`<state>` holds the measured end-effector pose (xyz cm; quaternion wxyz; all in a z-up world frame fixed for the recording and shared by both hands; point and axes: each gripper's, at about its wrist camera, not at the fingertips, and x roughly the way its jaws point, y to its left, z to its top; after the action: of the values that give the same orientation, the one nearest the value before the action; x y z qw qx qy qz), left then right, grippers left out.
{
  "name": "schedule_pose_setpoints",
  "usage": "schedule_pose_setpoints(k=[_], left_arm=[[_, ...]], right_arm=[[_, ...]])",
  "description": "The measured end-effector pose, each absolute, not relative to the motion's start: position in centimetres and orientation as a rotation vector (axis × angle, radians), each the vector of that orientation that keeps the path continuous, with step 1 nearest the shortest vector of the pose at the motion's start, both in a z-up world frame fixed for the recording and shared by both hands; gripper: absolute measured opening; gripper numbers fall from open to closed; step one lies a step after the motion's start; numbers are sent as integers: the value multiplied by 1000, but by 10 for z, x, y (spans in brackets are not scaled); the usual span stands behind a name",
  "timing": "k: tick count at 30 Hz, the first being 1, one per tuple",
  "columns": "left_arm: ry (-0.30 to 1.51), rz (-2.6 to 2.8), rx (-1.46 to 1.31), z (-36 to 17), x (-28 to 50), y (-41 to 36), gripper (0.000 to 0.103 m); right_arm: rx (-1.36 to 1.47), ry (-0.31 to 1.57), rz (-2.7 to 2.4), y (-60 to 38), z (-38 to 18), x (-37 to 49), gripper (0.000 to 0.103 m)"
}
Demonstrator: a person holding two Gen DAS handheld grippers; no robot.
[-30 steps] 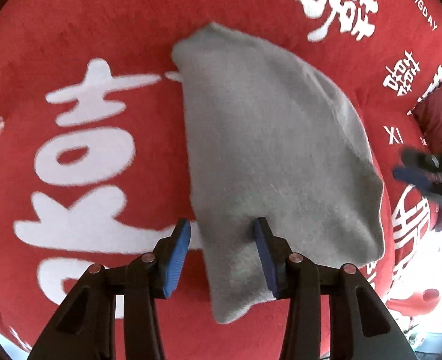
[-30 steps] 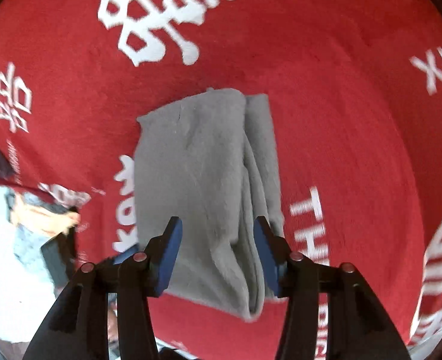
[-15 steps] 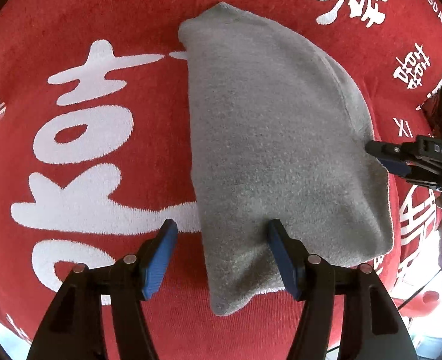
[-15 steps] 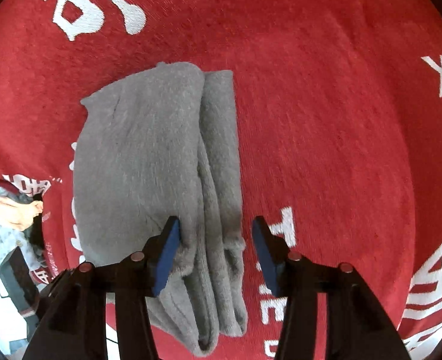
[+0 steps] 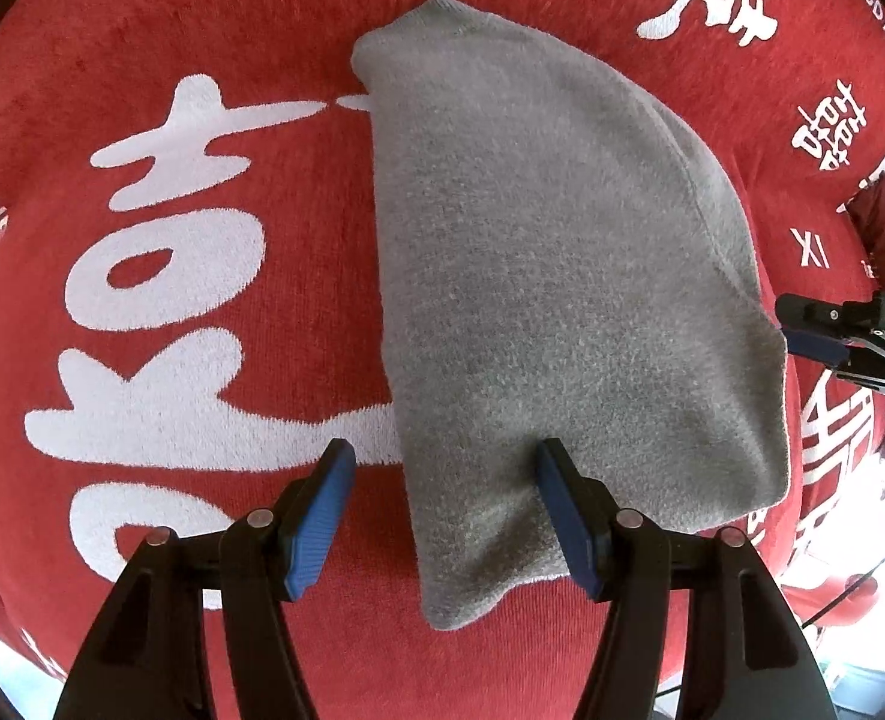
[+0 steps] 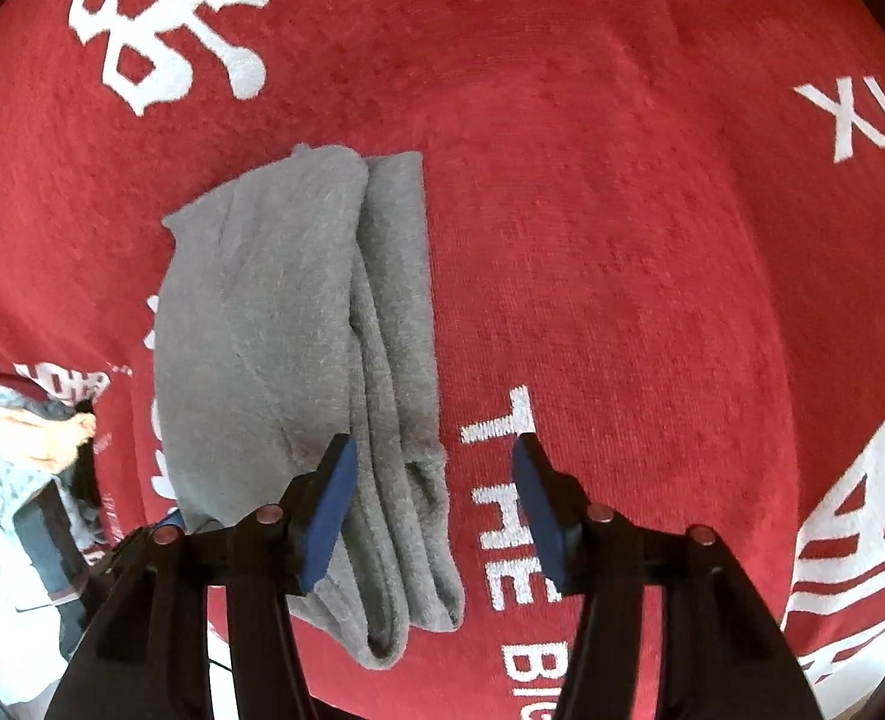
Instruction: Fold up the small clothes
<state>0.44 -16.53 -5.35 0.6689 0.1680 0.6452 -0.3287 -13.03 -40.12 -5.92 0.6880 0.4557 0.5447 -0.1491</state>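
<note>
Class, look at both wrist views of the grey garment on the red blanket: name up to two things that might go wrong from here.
1. The grey garment shows loose stacked layers along one edge; a pinch by the open right hand-held gripper may catch only some, so the fold could slip apart.
2. The open left hand-held gripper straddles the garment's edge over the soft red blanket, so it might snag blanket too.

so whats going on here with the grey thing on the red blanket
A person with a handheld gripper in each hand is folding a small grey garment on a red blanket printed with white characters. The garment already lies folded over, with layered edges showing in the right wrist view. Both the left gripper and the right gripper are open at its edges, gripping nothing.
</note>
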Motion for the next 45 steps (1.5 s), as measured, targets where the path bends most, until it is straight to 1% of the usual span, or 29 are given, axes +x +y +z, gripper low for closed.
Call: schedule_pose_setpoints(k=[4, 9, 12, 15, 16, 17, 18, 19, 20, 23, 25, 27, 28, 30, 31, 32, 33, 34, 39, 40, 41, 45], left_arm=[[1439, -757, 353, -44, 17, -166, 64], [1429, -808, 240, -33, 52, -174, 64], [1456, -814, 154, -42, 82, -182, 64], [1493, -827, 118, -58, 95, -191, 64], [1494, -833, 122, -62, 97, -195, 64], [1487, -835, 131, -63, 95, -199, 64], [1480, -839, 140, -64, 94, -202, 64], [1474, -843, 149, -64, 92, -206, 64], [1471, -847, 152, -65, 90, -208, 64], [1483, -852, 149, -71, 85, -215, 64], [1494, -845, 142, -72, 84, -218, 64], [1497, -844, 144, -71, 85, -217, 64], [1499, -847, 145, -71, 86, -217, 64], [1506, -856, 144, -70, 89, -212, 64], [1515, -866, 138, -70, 90, -210, 64], [1525, -876, 132, -69, 92, -207, 64], [1536, -888, 126, -69, 93, -205, 64], [1551, -907, 117, -69, 94, -202, 64], [1631, -994, 93, -77, 93, -199, 64], [1641, -1006, 87, -78, 94, -198, 65], [1660, -1020, 73, -81, 95, -199, 70], [1723, -1043, 26, -94, 98, -204, 70]], right_arm=[[1076, 1154, -272, -410, -56, -131, 59], [1114, 1082, -180, -421, -57, -111, 59], [1120, 1072, -145, -428, -65, -90, 59], [1195, 1094, -94, -430, -82, -70, 59], [1200, 1113, -87, -430, -85, -65, 53], [1179, 1128, -91, -428, -84, -61, 33], [1133, 1142, -91, -426, -79, -58, 25], [1082, 1152, -93, -427, -73, -55, 11], [1053, 1161, -96, -427, -70, -53, 9], [978, 1238, -132, -429, -77, -52, 9], [1007, 1243, -135, -431, -84, -55, 10], [1067, 1198, -123, -434, -82, -61, 11], [1087, 1178, -113, -435, -81, -64, 13], [1112, 1159, -94, -437, -81, -70, 22], [1127, 1148, -81, -438, -81, -75, 40], [1135, 1143, -74, -440, -81, -79, 64], [1147, 1135, -60, -441, -81, -82, 71], [1165, 1134, -31, -443, -83, -86, 73], [1195, 1154, 20, -462, -95, -89, 73], [1208, 1147, 29, -466, -98, -89, 73], [1229, 1136, 44, -470, -101, -89, 73], [1294, 1095, 120, -480, -117, -84, 73]])
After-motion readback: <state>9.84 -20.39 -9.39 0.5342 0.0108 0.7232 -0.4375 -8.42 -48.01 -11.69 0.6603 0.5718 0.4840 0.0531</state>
